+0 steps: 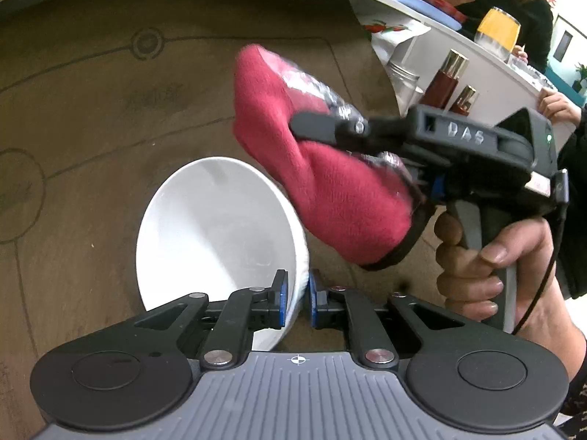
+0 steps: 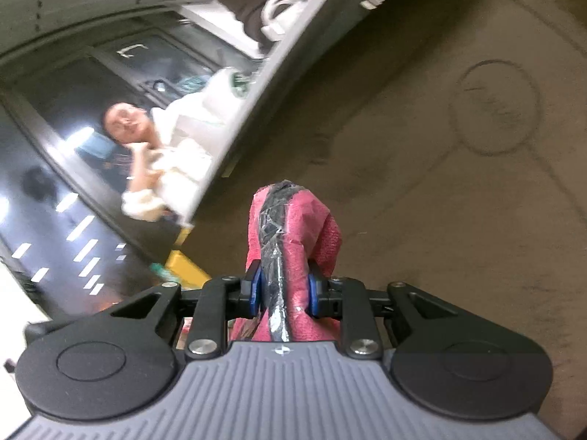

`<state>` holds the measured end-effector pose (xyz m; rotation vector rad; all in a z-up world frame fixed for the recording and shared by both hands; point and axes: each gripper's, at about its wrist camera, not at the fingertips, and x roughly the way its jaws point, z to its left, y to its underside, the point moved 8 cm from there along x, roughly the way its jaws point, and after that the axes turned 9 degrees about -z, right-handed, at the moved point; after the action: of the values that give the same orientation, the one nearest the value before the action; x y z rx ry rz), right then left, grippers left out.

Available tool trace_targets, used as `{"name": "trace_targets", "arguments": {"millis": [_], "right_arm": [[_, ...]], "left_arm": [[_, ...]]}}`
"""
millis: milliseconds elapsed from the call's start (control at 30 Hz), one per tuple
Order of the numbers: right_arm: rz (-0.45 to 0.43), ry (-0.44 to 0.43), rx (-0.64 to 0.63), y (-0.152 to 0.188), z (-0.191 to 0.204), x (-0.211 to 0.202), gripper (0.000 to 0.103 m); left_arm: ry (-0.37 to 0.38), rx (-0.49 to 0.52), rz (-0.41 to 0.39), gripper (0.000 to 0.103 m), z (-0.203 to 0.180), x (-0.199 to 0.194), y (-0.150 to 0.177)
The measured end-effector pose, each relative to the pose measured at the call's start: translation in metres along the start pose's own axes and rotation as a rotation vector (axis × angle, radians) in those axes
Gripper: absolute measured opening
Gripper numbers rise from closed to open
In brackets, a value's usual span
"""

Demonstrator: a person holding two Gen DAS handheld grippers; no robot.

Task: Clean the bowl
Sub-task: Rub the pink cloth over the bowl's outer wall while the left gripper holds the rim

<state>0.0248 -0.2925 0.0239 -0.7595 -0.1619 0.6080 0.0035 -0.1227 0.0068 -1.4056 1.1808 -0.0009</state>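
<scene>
A white bowl [image 1: 216, 234] is held tilted on edge above the brown mat, its inside facing the left wrist camera. My left gripper [image 1: 296, 300] is shut on the bowl's rim at the lower right. A red cloth [image 1: 323, 190] wrapped with clear tape hangs just above and right of the bowl's rim, clamped in my right gripper [image 1: 319, 132], which a hand holds by its handle. In the right wrist view my right gripper [image 2: 284, 289] is shut on the same red cloth [image 2: 293, 227], which sticks up between the blue pads. The bowl is out of that view.
A brown mat [image 1: 91, 110] with drawn outlines covers the table. At the back right stand two dark red bottles [image 1: 445, 77], a metal-lidded jar [image 1: 403, 77], a yellow glass [image 1: 497, 29] and stacked plates [image 1: 429, 0]. People sit beyond the table edge [image 2: 253, 110].
</scene>
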Motion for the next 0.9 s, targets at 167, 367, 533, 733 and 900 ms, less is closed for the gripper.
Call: {"name": "trace_targets", "arguments": {"millis": [167,367,533,733,900], "right_arm": [[0.001,0.051,0.041,0.018,-0.018,0.012,0.026],[0.074,0.188,0.008,0.04,-0.05,0.015,0.025],[0.077,0.175,-0.012,0.04,-0.043,0.01,0.026],[0.082,0.174,-0.047,0.042,-0.038,0.008,0.026],[0.084,0.154,-0.073,0.038,-0.033,-0.002,0.025]], "left_arm": [[-0.006,-0.01,-0.01,0.013,0.0,-0.003,0.002],[0.003,-0.016,-0.01,0.014,0.001,-0.005,0.005],[-0.038,0.017,-0.03,0.026,-0.003,-0.007,-0.008],[-0.102,0.04,-0.04,0.03,-0.002,-0.002,-0.028],[-0.073,0.042,-0.019,0.021,-0.008,0.004,-0.013]]}}
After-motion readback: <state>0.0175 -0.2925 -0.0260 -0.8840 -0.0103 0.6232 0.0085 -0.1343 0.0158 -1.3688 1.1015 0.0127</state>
